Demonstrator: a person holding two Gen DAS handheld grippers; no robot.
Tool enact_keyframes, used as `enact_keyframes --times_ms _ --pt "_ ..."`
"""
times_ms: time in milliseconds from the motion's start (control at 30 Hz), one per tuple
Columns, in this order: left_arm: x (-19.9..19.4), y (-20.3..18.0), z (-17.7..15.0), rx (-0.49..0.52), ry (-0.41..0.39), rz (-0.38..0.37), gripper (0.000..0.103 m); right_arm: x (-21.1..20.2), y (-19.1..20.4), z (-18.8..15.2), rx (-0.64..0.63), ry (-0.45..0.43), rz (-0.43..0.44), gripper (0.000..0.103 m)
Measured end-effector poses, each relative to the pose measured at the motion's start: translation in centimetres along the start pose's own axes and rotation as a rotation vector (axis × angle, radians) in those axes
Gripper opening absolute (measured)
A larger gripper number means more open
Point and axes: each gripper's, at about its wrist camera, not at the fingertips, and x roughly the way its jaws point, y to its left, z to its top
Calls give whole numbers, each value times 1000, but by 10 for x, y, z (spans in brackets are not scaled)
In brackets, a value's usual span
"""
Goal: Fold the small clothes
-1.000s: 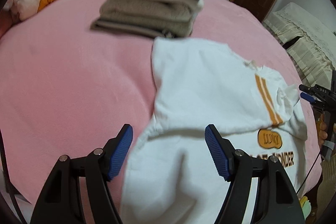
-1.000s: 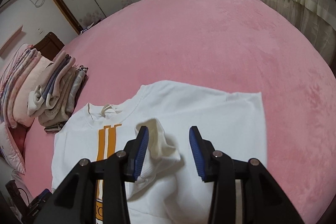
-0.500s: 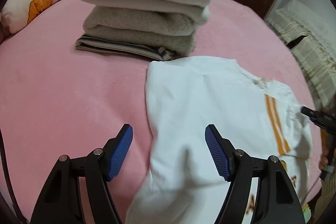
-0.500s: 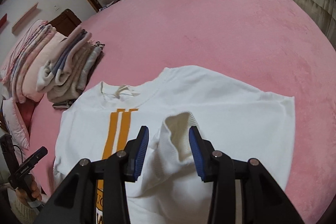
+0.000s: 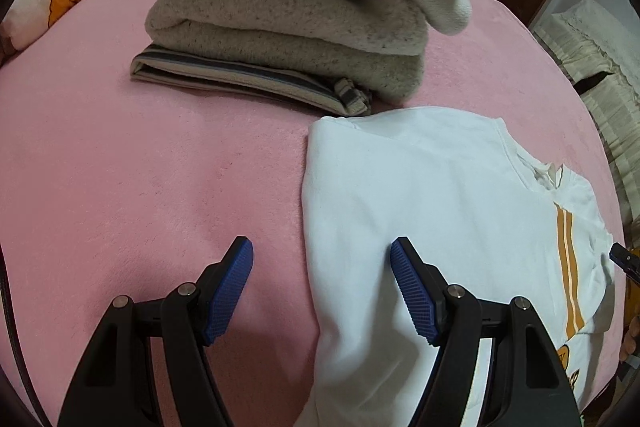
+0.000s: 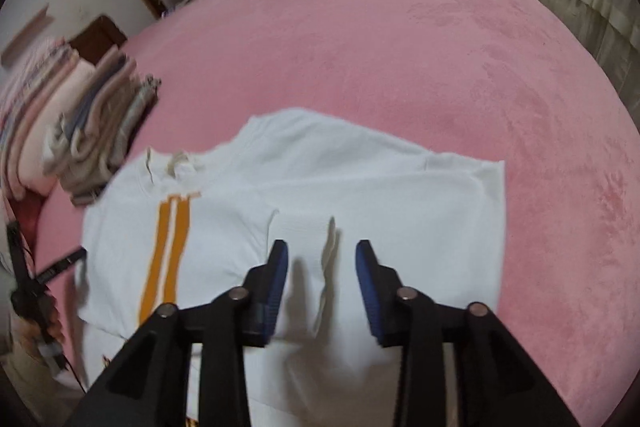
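Left gripper [image 5: 322, 291] hangs with its jaws spread wide and empty above the near left edge of the white shirt [image 5: 432, 211], one blue pad over the cloth and the other over the pink bedspread [image 5: 140, 155], the shirt's folded side running lengthwise away toward the stack of folded clothes [image 5: 296, 15] just beyond its far corner. Right gripper [image 6: 322, 283], seen from its own camera, has its jaws opening at a middling gap over the sleeve cuff [image 6: 304, 231], which lies flat on the shirt's body between the pads but unpressed. No containers are in view.
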Motion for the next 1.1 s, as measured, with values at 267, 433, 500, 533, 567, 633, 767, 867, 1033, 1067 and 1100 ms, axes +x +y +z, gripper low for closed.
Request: enact_keyframes --times_ms 267,433,500,533,567,633,767,867,1033,1067,1100 --pt "18 9 21 -78 14 -69 57 39 6 4 -7 74 24 29" --pt "21 -4 29 -11 3 -48 6 33 31 1 -142 5 -61 12" --pt "14 -9 26 18 -48 -22 5 23 40 4 -185 -45 -81 11" --pt "10 -10 24 16 -74 -18 5 17 44 6 -199 -77 -87 11" --pt "6 -9 23 4 -100 -19 5 12 48 8 -211 -112 -92 11" --pt "1 -4 22 -31 -147 -22 5 6 51 12 -218 -169 -110 11" --pt "3 -1 22 -51 -179 13 5 20 47 18 -223 -182 -166 11" --pt "10 4 22 -64 -164 24 5 48 38 15 -185 -76 -189 14" --pt "13 4 22 -52 -152 25 8 19 10 15 -31 -142 -126 28" --pt "11 5 22 -53 -154 28 8 13 8 14 -23 -155 -121 28" --pt "8 4 22 -56 -159 35 9 6 7 13 -20 -168 -120 28"
